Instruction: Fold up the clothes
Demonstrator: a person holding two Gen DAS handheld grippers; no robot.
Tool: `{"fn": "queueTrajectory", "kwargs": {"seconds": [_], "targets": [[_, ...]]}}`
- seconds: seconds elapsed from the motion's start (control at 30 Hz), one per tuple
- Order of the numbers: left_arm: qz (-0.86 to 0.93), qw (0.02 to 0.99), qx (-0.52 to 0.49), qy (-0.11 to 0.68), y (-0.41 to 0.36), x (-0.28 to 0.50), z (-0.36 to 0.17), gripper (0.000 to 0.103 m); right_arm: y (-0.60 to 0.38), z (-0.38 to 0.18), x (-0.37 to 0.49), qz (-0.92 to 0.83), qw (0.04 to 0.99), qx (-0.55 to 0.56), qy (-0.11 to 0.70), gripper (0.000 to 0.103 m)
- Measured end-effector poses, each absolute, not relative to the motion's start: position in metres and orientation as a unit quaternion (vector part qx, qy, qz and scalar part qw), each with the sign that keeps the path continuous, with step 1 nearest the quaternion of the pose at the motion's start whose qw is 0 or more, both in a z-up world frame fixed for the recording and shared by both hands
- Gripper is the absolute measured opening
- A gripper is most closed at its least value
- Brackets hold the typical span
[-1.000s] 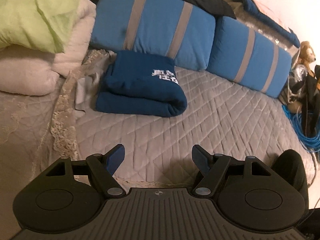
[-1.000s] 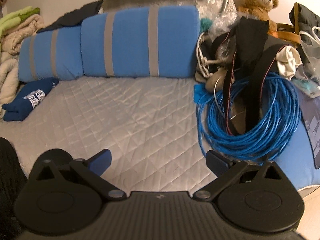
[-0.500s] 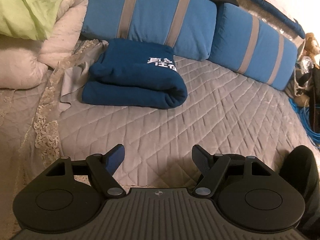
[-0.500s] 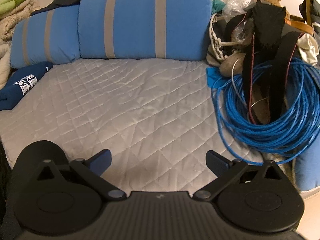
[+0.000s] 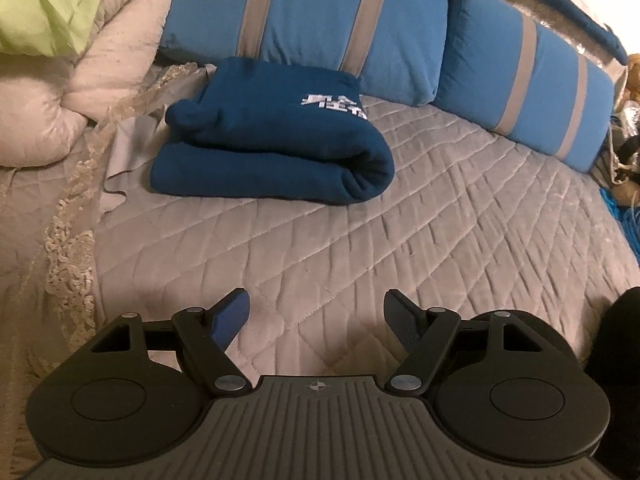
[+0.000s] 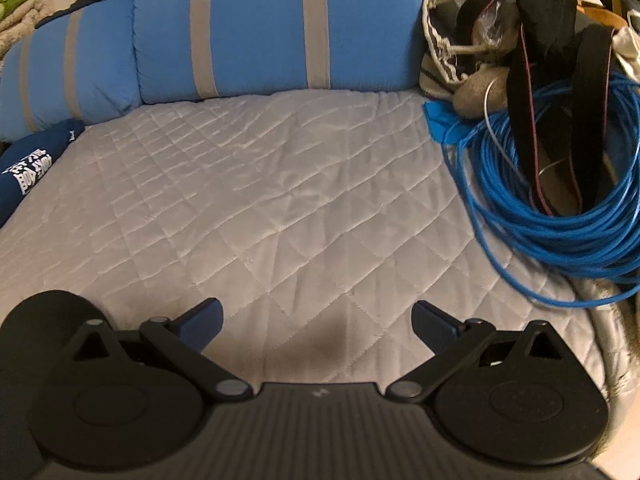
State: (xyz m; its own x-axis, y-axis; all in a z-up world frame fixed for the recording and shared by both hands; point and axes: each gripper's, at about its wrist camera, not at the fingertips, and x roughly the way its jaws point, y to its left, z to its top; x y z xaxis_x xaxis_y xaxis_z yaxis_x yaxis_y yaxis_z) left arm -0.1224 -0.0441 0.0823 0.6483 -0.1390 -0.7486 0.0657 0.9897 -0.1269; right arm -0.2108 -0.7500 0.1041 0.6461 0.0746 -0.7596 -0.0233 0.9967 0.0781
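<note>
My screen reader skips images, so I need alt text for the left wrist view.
A folded navy garment with white lettering lies on a grey quilted cover against blue striped cushions. The open, empty left gripper hangs over the cover in the foreground.

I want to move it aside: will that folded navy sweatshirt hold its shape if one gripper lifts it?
Probably not. The sweatshirt looks thick and soft, so its loose layers would likely sag open. Its rolled fold suggests some bulk.
</note>
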Motion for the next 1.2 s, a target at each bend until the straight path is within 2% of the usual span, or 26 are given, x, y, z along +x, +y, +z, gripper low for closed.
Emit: {"fn": "queueTrajectory", "kwargs": {"seconds": [0.73,0.83,1.03,1.2], "targets": [[-0.026,0.900,-0.033,0.435,-0.051,-0.078,0.021,0.074,-0.716,0.045,-0.162,0.000,0.905,0.024,0.424,0.102],[-0.022,0.903,-0.029,0.428,-0.054,-0.073,0.019,0.079,-0.712,0.042,-0.155,-0.004,0.908,0.016,0.418,0.102],[-0.017,0.904,-0.010,0.428,-0.061,-0.061,0.012,0.102,-0.708,0.038,-0.140,-0.015,0.915,0.008,0.404,0.102],[-0.003,0.906,0.003,0.424,-0.067,-0.048,0.009,0.103,-0.711,0.038,-0.126,-0.015,0.919,0.014,0.393,0.102]]}}
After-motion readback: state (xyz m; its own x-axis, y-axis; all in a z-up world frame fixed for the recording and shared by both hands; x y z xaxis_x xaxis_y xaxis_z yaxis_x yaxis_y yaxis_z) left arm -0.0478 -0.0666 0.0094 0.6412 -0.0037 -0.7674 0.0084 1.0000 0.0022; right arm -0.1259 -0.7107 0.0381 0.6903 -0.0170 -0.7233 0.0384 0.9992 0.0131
